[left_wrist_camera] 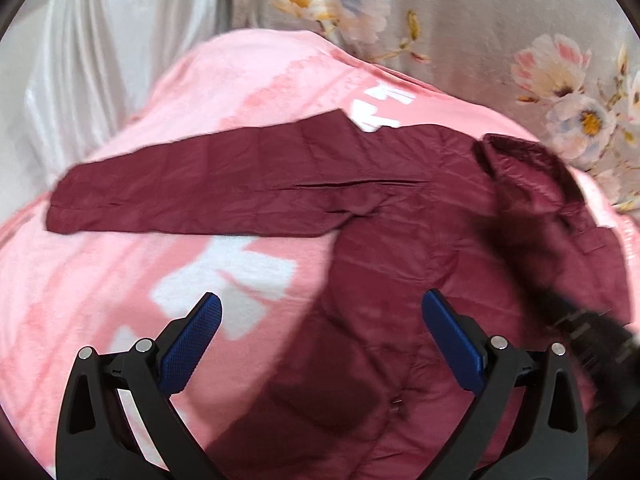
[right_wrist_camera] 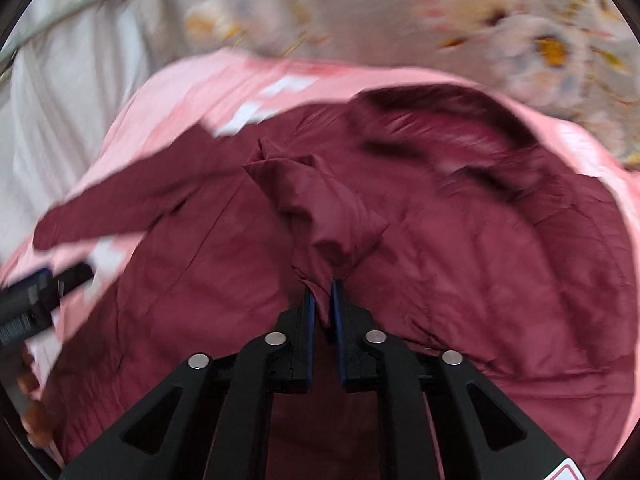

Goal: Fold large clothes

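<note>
A maroon padded jacket (left_wrist_camera: 400, 220) lies spread on a pink blanket (left_wrist_camera: 120, 280), one sleeve (left_wrist_camera: 200, 192) stretched out to the left. My left gripper (left_wrist_camera: 320, 312) is open and empty, hovering above the jacket's body near its left edge. In the right wrist view the jacket (right_wrist_camera: 480, 260) fills the middle. My right gripper (right_wrist_camera: 322, 292) is shut on a bunched fold of the other sleeve (right_wrist_camera: 320, 208), lifted over the jacket's body. The right gripper shows as a dark blur (left_wrist_camera: 580, 320) in the left view. The left gripper (right_wrist_camera: 44, 288) shows at the left of the right view.
The pink blanket with white patches (right_wrist_camera: 180, 92) covers a bed. A grey floral sheet (left_wrist_camera: 480, 20) lies behind it. White fabric (left_wrist_camera: 100, 40) hangs at the far left. A hand (right_wrist_camera: 32, 412) shows at the lower left of the right view.
</note>
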`<act>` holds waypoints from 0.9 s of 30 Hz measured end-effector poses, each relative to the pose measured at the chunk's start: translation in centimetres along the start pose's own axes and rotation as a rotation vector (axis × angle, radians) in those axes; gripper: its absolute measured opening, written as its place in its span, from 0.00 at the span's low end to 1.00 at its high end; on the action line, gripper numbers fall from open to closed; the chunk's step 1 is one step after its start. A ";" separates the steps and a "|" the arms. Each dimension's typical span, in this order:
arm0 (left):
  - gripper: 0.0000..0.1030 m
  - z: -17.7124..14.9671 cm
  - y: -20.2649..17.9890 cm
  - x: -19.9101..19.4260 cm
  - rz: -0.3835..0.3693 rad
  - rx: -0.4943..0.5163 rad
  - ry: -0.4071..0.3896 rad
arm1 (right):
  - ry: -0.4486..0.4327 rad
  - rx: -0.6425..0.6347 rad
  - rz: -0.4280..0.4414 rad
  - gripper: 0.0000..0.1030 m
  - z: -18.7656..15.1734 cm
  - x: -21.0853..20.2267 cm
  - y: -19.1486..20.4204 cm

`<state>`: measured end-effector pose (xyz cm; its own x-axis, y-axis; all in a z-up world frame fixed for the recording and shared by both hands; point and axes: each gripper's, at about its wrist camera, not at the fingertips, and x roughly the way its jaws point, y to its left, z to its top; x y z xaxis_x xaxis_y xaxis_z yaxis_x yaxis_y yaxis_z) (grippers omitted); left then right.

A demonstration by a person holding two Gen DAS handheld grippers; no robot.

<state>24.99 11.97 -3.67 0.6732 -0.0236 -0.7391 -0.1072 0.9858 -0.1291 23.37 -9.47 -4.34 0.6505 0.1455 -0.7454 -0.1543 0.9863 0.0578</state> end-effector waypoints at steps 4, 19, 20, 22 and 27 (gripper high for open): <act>0.95 1.1 -1.3 1.7 -0.213 -0.063 0.107 | -0.013 -0.029 0.054 0.59 -0.9 -0.7 0.3; 0.41 2.1 -7.0 6.7 -0.506 -0.178 0.350 | -0.068 0.773 0.016 0.68 -7.7 -7.0 -22.5; 0.23 2.4 -6.8 6.8 -0.496 -0.178 0.348 | -0.079 0.814 0.024 0.68 -7.9 -6.7 -23.6; 0.08 3.2 -6.5 6.6 -0.467 -0.156 0.328 | -0.109 0.869 0.036 0.68 -7.8 -6.1 -25.5; 0.03 4.7 -5.5 5.2 -0.378 -0.101 0.230 | -0.101 0.943 -0.038 0.33 -6.9 -3.1 -29.4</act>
<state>32.55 7.17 -3.69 0.5002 -0.4260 -0.7538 0.0359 0.8800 -0.4736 20.74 -39.49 -8.33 0.7110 0.0744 -0.6992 0.5037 0.6400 0.5803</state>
